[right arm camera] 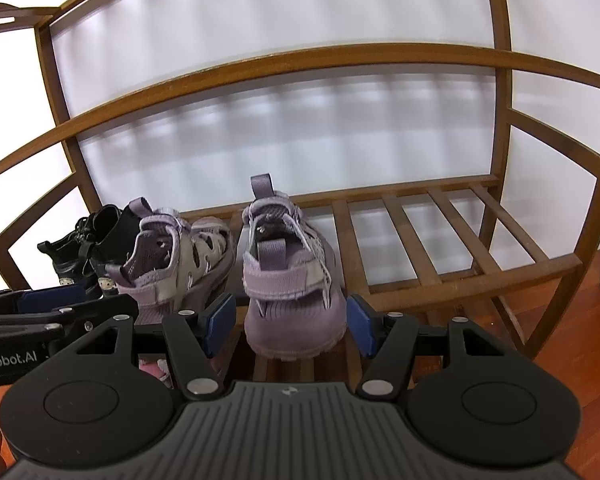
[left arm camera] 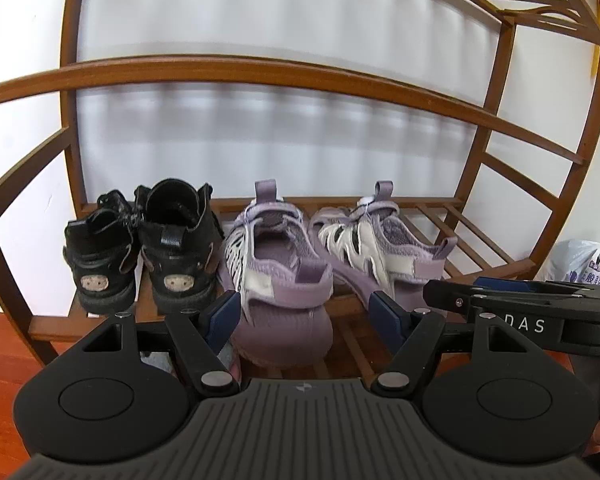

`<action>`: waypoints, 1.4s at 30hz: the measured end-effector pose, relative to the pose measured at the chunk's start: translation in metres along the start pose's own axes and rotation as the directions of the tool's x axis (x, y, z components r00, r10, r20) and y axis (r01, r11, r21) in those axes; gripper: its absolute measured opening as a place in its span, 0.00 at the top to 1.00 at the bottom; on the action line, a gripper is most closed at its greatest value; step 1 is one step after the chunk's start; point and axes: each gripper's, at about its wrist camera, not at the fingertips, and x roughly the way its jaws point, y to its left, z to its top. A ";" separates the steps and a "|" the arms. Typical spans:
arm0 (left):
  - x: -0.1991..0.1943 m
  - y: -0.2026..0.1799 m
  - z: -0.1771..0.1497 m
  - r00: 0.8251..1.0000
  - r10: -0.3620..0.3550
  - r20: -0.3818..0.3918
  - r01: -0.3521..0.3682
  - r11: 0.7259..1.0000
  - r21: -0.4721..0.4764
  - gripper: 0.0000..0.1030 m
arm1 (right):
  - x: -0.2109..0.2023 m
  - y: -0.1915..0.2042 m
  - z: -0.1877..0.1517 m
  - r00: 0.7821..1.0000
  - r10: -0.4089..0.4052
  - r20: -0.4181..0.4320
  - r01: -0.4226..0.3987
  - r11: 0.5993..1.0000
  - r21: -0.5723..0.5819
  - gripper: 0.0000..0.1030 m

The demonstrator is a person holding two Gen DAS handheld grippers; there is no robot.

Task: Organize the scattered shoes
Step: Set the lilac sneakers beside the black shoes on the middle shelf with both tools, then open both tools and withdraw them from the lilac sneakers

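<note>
Left wrist view centres on the left purple shoe (left arm camera: pixel 278 276), heel toward the camera on the bottom slatted shelf (left arm camera: pixel 452 216) of a wooden shoe rack (left arm camera: pixel 228 70); the left gripper (left arm camera: pixel 306 314) stands wide, its blue pads either side of the heel with a visible gap on each side, holding nothing. In the right wrist view the right purple shoe (right arm camera: pixel 290 276) sits in the lower middle of the frame, and the right gripper (right arm camera: pixel 290 322) is likewise wide and empty, pads flanking the heel without pressing. Both shoes appear set down, so the step in hand looks like a release and withdrawal; doing it well means drawing each gripper straight back along the shoe's length, so no pad catches the heel collar or pull loop and drags the pair out of line. The black boots (left arm camera: pixel 140 248) stand just beside the left shoe at lower left, leaving little sideways room there. The two grippers sit close beside each other, so they should not swing toward one another. Open slats at the right of the right wrist view offer free room; the rail above limits lifting. A white plastic bag (left arm camera: pixel 588 260) lies on the floor beyond the rack's right post.
</note>
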 end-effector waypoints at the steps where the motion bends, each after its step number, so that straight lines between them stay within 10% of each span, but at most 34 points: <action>1: 0.000 0.000 -0.001 1.000 0.001 -0.002 -0.001 1.000 0.001 0.29 | 0.000 0.001 -0.001 1.000 0.000 -0.002 0.000 1.000 -0.002 0.35; 10: 0.005 -0.001 -0.016 1.000 0.006 -0.018 -0.006 1.000 0.018 0.45 | 0.002 0.007 -0.017 1.000 0.003 -0.022 -0.004 0.999 -0.046 0.38; 19: 0.017 -0.001 -0.030 0.998 -0.002 -0.067 0.004 1.000 0.030 0.71 | 0.011 0.007 -0.031 0.999 0.007 -0.047 -0.011 0.996 -0.084 0.63; 42: 0.040 -0.003 -0.025 0.998 0.041 -0.043 -0.040 0.999 0.014 0.71 | 0.050 0.015 -0.024 0.997 0.024 -0.077 -0.032 0.993 -0.115 0.67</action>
